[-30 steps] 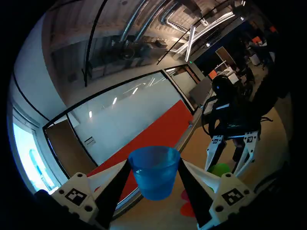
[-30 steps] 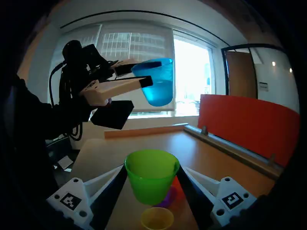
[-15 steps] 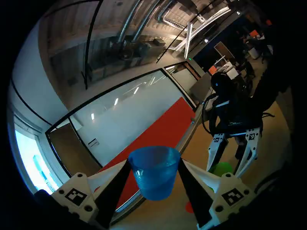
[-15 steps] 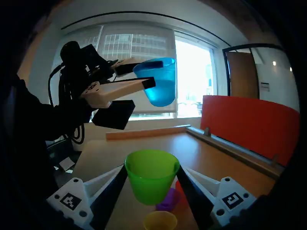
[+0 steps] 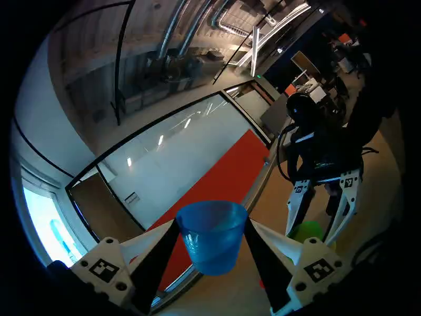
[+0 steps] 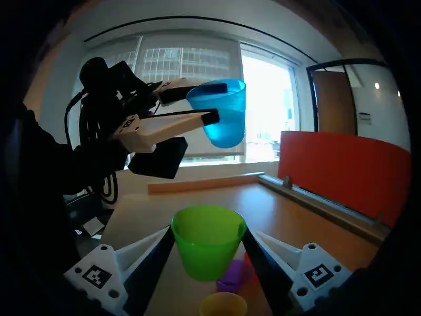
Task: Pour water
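One cup [image 5: 212, 242]; in L claw [image 5: 211, 226] (clamped)

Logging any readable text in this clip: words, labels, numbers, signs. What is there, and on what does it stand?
No text reads as words.
Square markers on the left gripper and right gripper: black-and-white patterns, no letters.
Wall notice beside the door: too small to read.
Blue cup, green cup: no print visible.
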A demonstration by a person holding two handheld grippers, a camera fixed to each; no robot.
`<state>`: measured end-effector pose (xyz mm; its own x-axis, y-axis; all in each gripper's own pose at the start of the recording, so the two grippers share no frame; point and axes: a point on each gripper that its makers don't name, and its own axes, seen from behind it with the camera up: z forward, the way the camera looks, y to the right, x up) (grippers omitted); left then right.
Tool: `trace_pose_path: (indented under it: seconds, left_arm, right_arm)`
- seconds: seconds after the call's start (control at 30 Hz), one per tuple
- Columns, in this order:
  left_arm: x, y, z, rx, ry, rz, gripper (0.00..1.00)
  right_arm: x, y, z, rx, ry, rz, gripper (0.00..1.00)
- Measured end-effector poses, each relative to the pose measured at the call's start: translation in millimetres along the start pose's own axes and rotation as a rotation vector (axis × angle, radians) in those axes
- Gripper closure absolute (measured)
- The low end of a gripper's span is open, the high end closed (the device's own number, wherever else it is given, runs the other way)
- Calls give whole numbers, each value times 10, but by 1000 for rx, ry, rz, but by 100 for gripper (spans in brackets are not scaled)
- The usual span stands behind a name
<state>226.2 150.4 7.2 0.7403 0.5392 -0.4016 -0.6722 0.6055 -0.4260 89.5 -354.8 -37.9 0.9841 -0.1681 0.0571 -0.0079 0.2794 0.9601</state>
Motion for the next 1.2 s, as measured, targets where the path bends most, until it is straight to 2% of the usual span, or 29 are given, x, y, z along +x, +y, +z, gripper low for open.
trace_pose_path:
  seconds: [0.73, 1.2]
  left_arm:
    - [-66, 60, -6, -15, -16, 15, 15]
    - [-108, 101, -8, -14, -32, 50, 15]
  right_arm:
    - [12, -27, 67, 9, 3, -5, 8]
    - [24, -50, 126, 19, 10, -8, 8]
